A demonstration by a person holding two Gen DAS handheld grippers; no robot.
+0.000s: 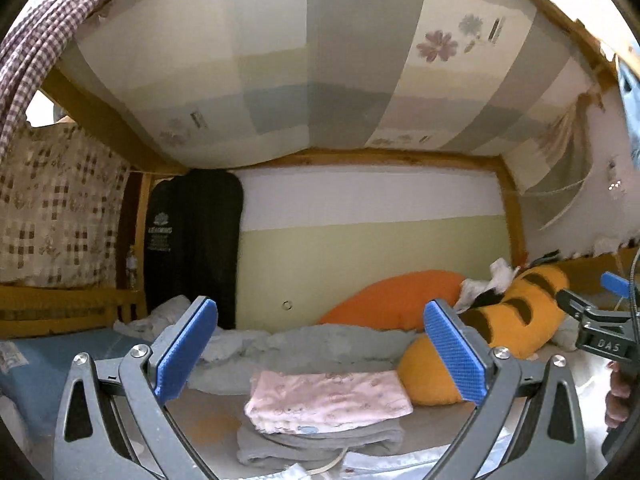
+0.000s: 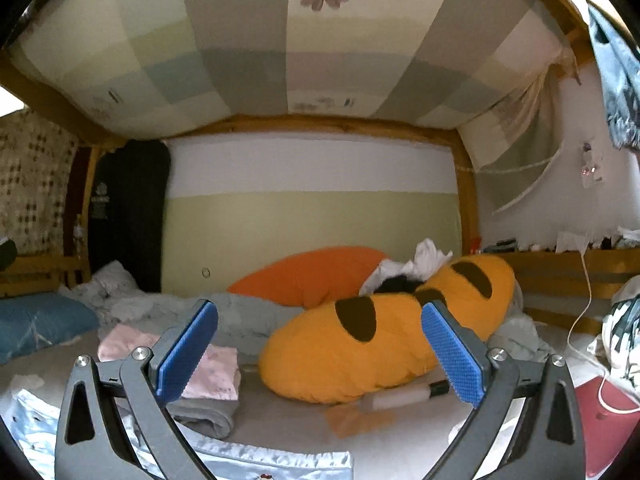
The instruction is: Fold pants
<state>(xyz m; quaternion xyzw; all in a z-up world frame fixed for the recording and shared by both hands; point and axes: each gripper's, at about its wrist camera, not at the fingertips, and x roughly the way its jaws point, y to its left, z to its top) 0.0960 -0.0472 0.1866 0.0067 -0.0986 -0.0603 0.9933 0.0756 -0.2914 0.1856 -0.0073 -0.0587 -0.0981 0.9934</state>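
Folded pink patterned pants (image 1: pixel 328 402) lie on top of a folded grey garment (image 1: pixel 320 442) on the bed, low in the left wrist view. My left gripper (image 1: pixel 320 354) is open and empty, raised above and just short of the stack. The same pink pants (image 2: pixel 212 372) and grey garment (image 2: pixel 208 416) show at lower left in the right wrist view, partly behind the left finger. My right gripper (image 2: pixel 320 350) is open and empty, held above the bed to the right of the stack. It also shows at the right edge of the left wrist view (image 1: pixel 592 308).
A yellow plush with dark stripes (image 2: pixel 380 344) and an orange pillow (image 2: pixel 312 276) lie at the back right. A crumpled grey blanket (image 1: pixel 304 344) lies behind the stack. A blue pillow (image 2: pixel 40 324) is at left. Shiny light-blue cloth (image 2: pixel 256 460) lies in front. A red box (image 2: pixel 604 424) with a white cable sits at right.
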